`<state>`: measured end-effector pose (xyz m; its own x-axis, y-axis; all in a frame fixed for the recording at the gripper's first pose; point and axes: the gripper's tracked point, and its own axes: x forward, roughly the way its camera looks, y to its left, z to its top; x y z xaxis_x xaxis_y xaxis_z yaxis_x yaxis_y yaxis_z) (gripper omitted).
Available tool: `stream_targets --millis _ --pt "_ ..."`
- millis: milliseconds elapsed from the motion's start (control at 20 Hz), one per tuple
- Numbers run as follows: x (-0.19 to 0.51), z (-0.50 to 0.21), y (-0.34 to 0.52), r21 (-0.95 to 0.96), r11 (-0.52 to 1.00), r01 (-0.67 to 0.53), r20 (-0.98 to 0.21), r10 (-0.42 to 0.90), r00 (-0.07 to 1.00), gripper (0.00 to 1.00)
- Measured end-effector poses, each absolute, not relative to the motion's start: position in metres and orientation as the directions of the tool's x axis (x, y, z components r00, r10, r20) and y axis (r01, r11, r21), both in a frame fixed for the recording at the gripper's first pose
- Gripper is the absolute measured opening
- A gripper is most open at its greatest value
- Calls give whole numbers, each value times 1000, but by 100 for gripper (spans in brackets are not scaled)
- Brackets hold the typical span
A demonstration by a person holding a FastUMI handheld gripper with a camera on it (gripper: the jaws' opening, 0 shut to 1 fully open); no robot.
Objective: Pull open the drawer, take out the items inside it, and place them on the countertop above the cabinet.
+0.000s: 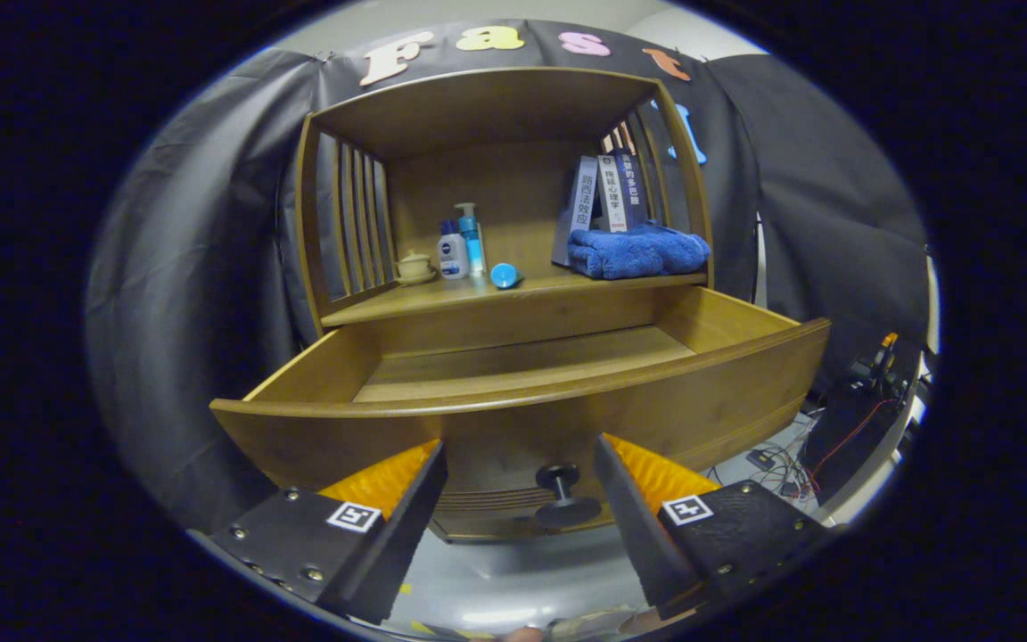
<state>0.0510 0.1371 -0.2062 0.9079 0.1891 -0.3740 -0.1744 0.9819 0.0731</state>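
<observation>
Brown wooden cabinet (513, 294) stands against black cloth, grey floor below. Its wide wooden drawer (522, 392) is pulled out, bare boards showing inside. The gripper (518, 464) gapes wide, gripping nothing, the round dark knob (564, 495) between its fingers. On the countertop (442, 299): folded blue towel (636, 251) at two o'clock, bottles (462, 245) at twelve.

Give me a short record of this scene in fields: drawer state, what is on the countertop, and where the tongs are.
drawer: wide brown wooden drawer, pulled open; the visible part of its floor is bare
knob: dark round drawer knob, between the fingers, not touched
tongs: tongs open, just in front of the drawer front
countertop: wooden countertop holds a folded blue towel, upright books, a white bottle, a blue pump bottle, a small blue round object, a small cream lidded pot
</observation>
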Motion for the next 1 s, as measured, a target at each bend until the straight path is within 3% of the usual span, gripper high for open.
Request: stream_targets --millis 1000 --pt "94 -200 154 64 978 -199 -377 208 903 99"
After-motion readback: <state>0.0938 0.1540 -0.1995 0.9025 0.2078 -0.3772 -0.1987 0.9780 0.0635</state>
